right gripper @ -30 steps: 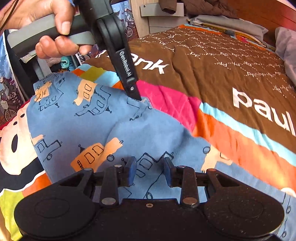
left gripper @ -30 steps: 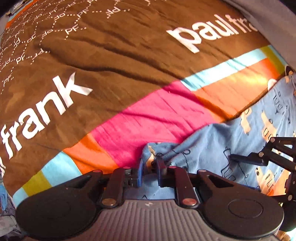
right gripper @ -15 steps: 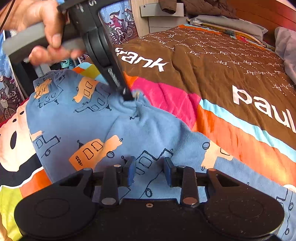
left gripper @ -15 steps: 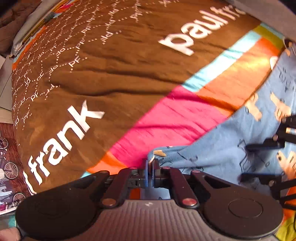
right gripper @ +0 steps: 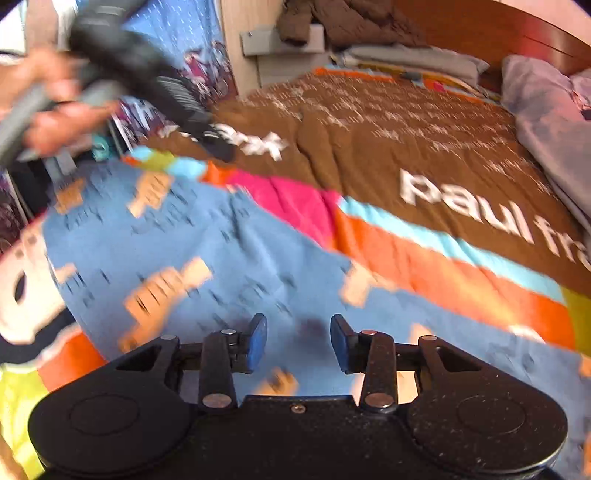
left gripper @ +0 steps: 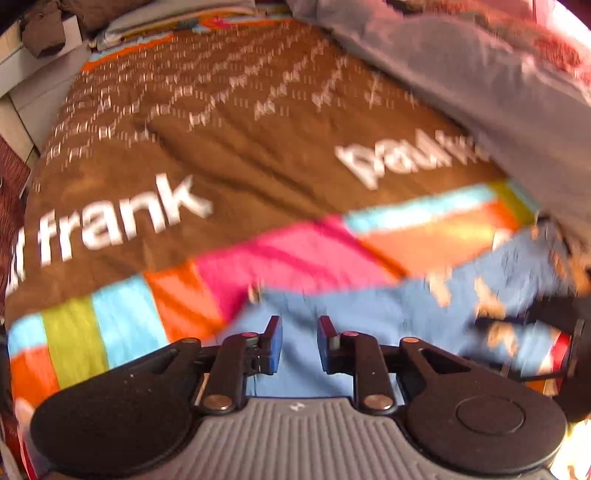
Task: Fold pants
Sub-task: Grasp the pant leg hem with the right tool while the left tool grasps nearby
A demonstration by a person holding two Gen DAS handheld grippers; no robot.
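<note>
The blue pants (right gripper: pixel 221 258) with orange house prints lie flat on the bedspread and also show in the left wrist view (left gripper: pixel 369 314). My left gripper (left gripper: pixel 298 343) is open and empty, lifted above the pants' upper corner (left gripper: pixel 258 295). In the right wrist view it (right gripper: pixel 218 147) hangs above the cloth at upper left, held by a hand. My right gripper (right gripper: pixel 298 341) is open and empty above the middle of the pants. In the left wrist view it (left gripper: pixel 535 314) shows blurred at the right edge.
The brown bedspread (right gripper: pixel 406 147) with white "paul frank" lettering and coloured stripes (left gripper: pixel 110 325) covers the bed. A grey blanket (left gripper: pixel 480 74) and pillow (right gripper: pixel 546 96) lie at the far side. A wooden headboard (right gripper: pixel 498 26) and a shelf with clothes (right gripper: pixel 314 29) stand behind.
My left gripper was shut on the pants' corner; it has opened, let the corner drop and risen away. The right gripper has lifted a little. Both views are motion-blurred.
</note>
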